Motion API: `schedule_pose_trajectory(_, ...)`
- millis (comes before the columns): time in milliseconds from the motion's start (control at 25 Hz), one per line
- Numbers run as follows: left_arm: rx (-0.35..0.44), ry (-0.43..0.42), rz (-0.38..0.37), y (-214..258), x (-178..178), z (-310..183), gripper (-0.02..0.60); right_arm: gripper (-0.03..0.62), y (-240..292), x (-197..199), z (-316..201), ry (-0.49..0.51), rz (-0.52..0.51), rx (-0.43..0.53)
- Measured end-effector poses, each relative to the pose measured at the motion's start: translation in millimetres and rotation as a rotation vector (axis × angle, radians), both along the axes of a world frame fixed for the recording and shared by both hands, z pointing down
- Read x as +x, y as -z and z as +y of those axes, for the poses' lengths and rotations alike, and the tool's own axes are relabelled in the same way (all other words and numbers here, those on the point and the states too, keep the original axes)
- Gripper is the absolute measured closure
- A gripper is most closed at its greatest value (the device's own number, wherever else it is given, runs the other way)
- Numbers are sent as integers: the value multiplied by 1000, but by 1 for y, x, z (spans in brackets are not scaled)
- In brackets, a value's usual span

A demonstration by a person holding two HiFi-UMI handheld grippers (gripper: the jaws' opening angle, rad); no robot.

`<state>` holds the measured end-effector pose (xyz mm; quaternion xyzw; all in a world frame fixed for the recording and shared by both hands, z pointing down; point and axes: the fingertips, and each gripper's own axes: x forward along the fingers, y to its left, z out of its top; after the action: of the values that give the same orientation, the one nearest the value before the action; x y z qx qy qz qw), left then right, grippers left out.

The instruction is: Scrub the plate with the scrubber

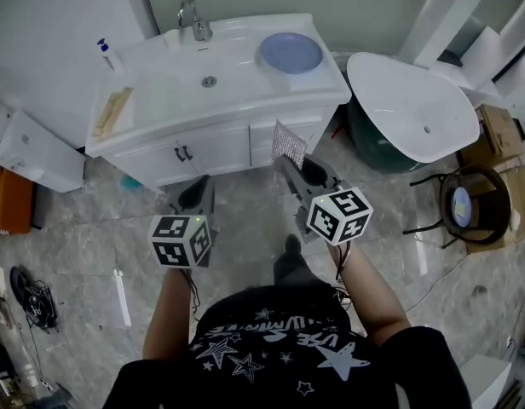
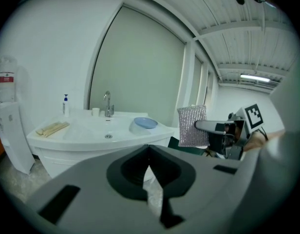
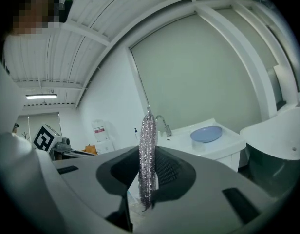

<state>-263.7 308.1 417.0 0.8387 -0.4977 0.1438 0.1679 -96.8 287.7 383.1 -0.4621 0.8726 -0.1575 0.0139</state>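
Right gripper [image 1: 290,162] is clamped on the silvery mesh scrubber [image 1: 288,141], held edge-up near the frame's centre; left gripper [image 1: 199,186] has its jaws pressed together with nothing between them. Blue plate [image 1: 291,53] lies on the washbasin counter [image 1: 143,118] at upper middle, right of the tap [image 1: 193,20], well apart from both tools. Scrubbing seems not yet begun: reaching and rubbing the plate remain
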Motion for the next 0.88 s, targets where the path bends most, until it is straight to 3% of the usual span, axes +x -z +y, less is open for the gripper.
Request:
schedule_pose_trajectory(480, -21, 64, -22, 6, 76, -88, 566, 511, 5, 75, -114, 79, -32, -15)
schedule_pose_trajectory(880, -37, 133, -2, 4, 112, -132, 566, 511, -1, 113, -176, 135, -51, -36)
